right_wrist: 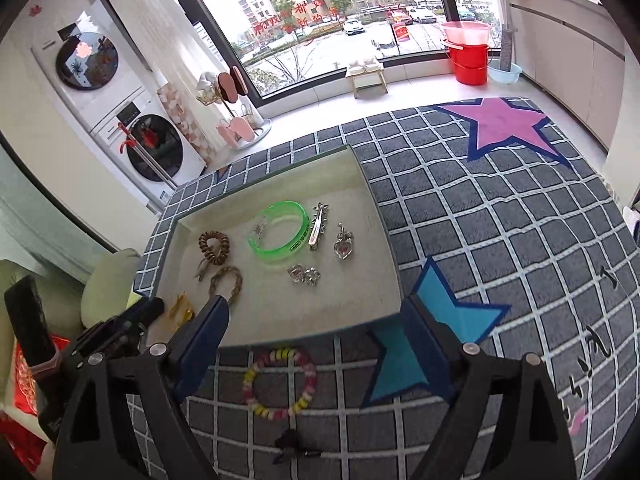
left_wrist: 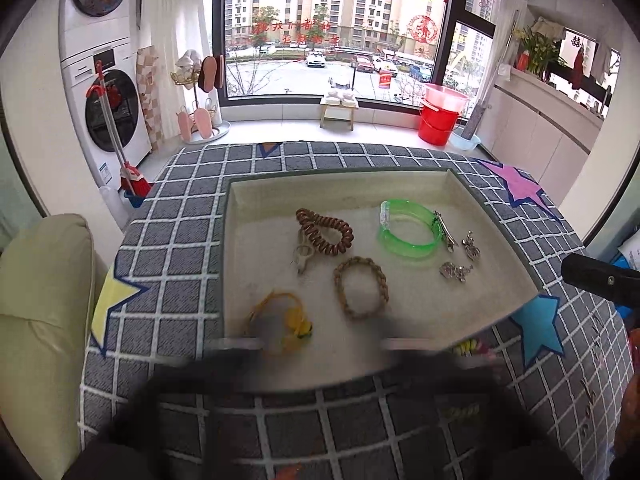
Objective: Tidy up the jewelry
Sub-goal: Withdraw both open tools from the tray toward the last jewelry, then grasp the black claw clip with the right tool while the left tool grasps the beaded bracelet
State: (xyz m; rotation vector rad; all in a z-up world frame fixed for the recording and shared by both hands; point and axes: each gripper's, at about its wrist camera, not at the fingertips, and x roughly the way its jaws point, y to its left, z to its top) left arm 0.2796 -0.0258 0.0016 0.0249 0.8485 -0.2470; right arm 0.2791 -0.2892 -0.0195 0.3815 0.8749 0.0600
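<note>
A wide dark-framed window point(left_wrist: 340, 28) fills the far wall, bright with daylight and stuck with red paper decorations; apartment blocks and parked cars show beyond it. To the left stand a stacked washer and dryer point(left_wrist: 104, 80), a red mop point(left_wrist: 120, 136) leaning against them, and a rack of slippers point(left_wrist: 200, 100). A small wooden stool point(left_wrist: 338, 110) and red bucket point(left_wrist: 440, 118) sit on the pale tiled floor point(right_wrist: 420, 88) under the sill. White cabinets point(left_wrist: 536, 124) line the right wall. A cream cushion point(left_wrist: 44, 320) lies at left.

Not really making out anything readable here: the red characters on the window point(left_wrist: 296, 32) and the print on the green bangle point(right_wrist: 298, 245) are showing too blurry.
</note>
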